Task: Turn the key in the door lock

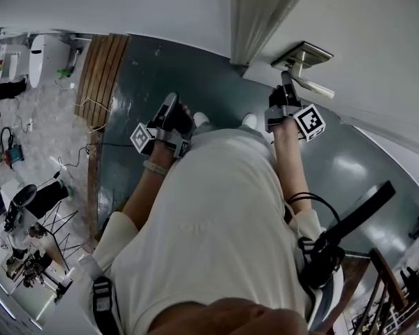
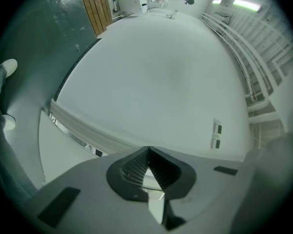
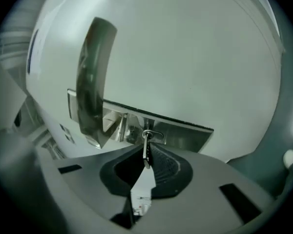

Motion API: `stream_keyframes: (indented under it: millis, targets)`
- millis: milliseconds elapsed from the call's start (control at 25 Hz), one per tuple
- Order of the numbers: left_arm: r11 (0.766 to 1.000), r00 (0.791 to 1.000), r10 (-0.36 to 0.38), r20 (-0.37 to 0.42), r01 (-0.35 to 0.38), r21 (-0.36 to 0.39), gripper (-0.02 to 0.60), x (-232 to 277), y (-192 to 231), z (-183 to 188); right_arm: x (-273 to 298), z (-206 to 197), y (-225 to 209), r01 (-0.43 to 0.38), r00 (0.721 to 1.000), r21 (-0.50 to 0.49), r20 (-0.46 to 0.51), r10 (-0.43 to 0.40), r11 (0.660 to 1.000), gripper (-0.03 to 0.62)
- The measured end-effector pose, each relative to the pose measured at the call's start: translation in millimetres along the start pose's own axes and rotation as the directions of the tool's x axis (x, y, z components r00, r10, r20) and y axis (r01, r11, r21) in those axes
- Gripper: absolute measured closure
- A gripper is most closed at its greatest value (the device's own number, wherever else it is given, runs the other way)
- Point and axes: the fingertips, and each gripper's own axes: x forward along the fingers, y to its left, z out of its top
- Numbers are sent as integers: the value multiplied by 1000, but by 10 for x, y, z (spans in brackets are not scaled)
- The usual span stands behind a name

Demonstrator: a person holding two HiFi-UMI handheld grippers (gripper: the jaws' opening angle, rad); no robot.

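Right gripper [image 3: 147,146] was clamped shut on the key [image 3: 146,154], seated in the lock [image 3: 180,136] beside the door handle [image 3: 93,77]. Left gripper [image 2: 149,152] closed, empty. Risk: the narrow pinch slipping mid-turn; insertion depth unclear, possibly binding.

Dark green floor [image 1: 160,68] ahead of and beneath left claw [image 1: 173,102]. Wooden slat strip [image 1: 103,68] well left of it, at floor edge. White shoe toes [image 1: 200,119] between left claw and right claw [image 1: 286,81]. Loose cables [image 1: 75,162] and tripod legs [image 1: 59,223] well left, behind left claw. White railing [image 2: 254,67] far right of left claw. Two wall sockets [image 2: 217,135] near its tip, to the upper right.
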Motion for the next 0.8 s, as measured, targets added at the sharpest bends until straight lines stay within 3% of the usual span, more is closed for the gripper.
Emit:
stream_keyframes:
  millis: [120,240,360,600,680,760,800]
  targets:
    - [1000,1000,3,7,-3,1,574,-12,-5,-2,2,4,-19,-42,999,166,12,41,985,556]
    - [1000,1000,6,14,-7,1,574,-34,-4,9,4,-9,-27,-91,996,304,39,83,948,556]
    - [1000,1000,8,16,-8,0,573,-33,7,11,14,-10,-41,-118,993,337,45,110,934,556]
    - [1000,1000,13,6,-13,-6,574,-15,10,-18,1,4,18,-95,995,171,-15,99,981,534]
    - [1000,1000,13,-2,-13,-9,574,-6,-2,-33,-78,22,52,-69,997,87,-37,72,994,486]
    - [1000,1000,13,-5,-13,-15,574,-5,-6,-32,-208,38,76,-35,997,-68,-69,30,997,468]
    - [1000,1000,12,-6,-13,-18,574,-4,-3,-27,-278,46,86,-18,996,-193,-89,1,981,461]
